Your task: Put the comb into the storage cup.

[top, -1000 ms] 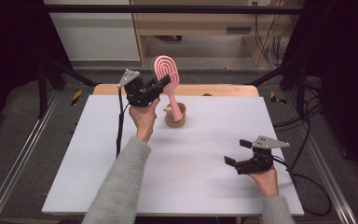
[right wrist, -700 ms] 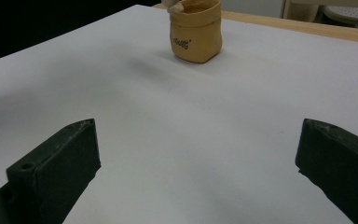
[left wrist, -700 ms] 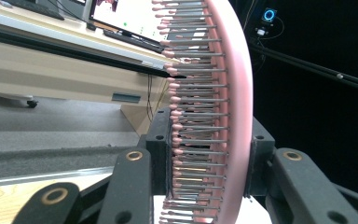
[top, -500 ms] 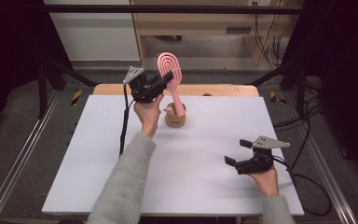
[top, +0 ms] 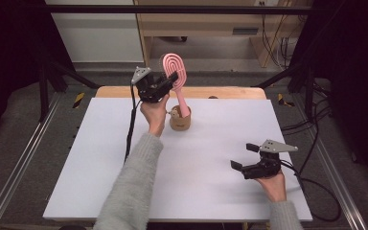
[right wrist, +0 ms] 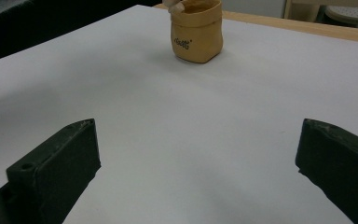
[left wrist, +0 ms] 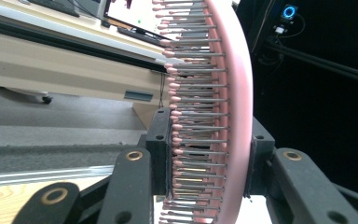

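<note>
The left tongs (top: 171,79) clamp a pink oval hairbrush (top: 176,71), its handle standing in a tan pouch-shaped holder (top: 179,122) on the matte white counter (top: 100,163). The left gripper view shows rows of ball-tipped bristles (left wrist: 191,116) — the right tongs (top: 244,156), low over the counter, gape with nothing between them.

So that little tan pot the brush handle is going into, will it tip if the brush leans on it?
Probably, if pushed sideways. The tan pot looks small and light beside the tall pink hairbrush, whose handle stands tilted in it. Its soft, rolled rim suggests it may give rather than brace. The left gripper grips the brush head, so release gently.
</note>
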Demonstrator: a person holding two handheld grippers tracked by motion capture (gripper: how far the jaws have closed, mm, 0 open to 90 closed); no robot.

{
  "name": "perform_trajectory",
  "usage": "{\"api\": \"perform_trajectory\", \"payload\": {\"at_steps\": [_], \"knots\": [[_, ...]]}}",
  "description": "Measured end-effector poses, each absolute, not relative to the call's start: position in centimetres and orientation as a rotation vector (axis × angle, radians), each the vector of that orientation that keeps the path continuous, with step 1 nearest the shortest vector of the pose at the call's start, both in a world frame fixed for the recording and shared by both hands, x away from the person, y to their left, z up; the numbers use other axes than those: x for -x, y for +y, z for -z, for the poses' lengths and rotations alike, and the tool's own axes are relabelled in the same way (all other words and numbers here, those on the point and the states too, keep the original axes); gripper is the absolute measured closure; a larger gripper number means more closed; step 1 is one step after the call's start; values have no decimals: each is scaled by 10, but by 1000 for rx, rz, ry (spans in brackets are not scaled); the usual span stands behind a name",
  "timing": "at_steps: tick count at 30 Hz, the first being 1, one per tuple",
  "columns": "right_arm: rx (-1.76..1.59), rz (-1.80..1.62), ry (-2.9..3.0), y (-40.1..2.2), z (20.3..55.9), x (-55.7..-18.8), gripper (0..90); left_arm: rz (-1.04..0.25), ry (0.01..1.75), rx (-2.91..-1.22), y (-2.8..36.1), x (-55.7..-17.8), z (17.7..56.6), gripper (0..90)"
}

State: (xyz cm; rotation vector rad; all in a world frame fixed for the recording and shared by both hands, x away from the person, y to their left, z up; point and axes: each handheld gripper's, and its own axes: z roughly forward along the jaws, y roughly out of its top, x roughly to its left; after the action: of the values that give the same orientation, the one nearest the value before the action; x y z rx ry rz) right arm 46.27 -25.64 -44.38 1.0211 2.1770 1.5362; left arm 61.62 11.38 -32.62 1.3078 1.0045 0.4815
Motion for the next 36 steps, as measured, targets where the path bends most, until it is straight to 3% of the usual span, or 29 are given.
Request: {"api": "perform_trajectory", "payload": {"at_steps": [36], "knots": [[-1022, -1531, 2180, -256, 444, -463, 1, -537, 1048, -1316, 111, -639, 350, 629]]}}
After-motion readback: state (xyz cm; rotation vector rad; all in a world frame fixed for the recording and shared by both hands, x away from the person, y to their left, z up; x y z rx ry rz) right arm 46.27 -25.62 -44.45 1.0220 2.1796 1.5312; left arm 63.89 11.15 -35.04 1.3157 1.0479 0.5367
